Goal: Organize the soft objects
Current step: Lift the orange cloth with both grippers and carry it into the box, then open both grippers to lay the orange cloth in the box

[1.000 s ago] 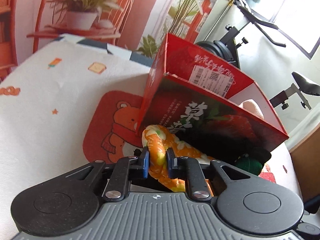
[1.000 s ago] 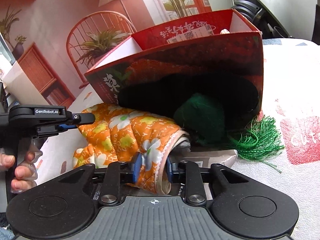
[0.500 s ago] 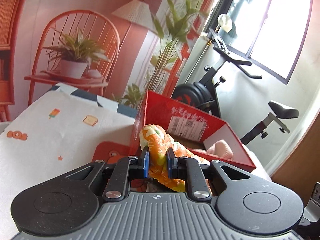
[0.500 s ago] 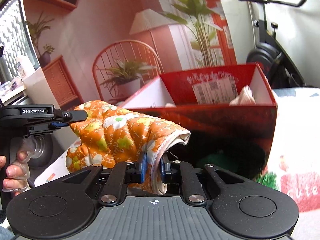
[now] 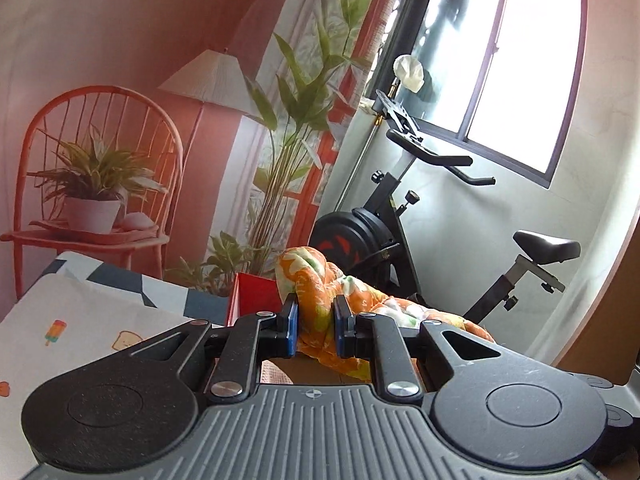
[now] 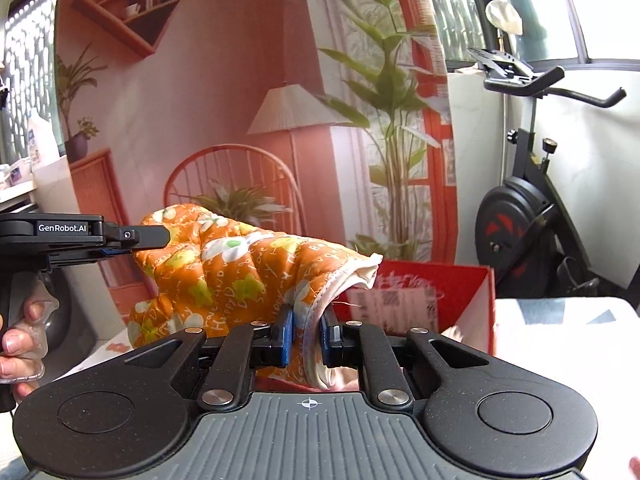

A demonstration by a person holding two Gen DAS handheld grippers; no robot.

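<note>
— Right wrist view shows the exercise bike (image 6: 532, 216) and the red box (image 6: 452, 292) behind the orange oven mitt (image 6: 240, 264); what does the left view add?

— Only a corner of the red box (image 5: 256, 296); its inside I cannot see.

— And the grippers?

— The mitt hangs in air above the table (image 5: 80, 320). The left gripper (image 5: 314, 326) is clamped on its tip, the right gripper (image 6: 306, 334) on its white cuff edge.

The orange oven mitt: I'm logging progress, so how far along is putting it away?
Done: the orange oven mitt is off the table. In hand: the left gripper and right gripper each pinch an end above the red box. Left: lowering it in and letting go.
</note>
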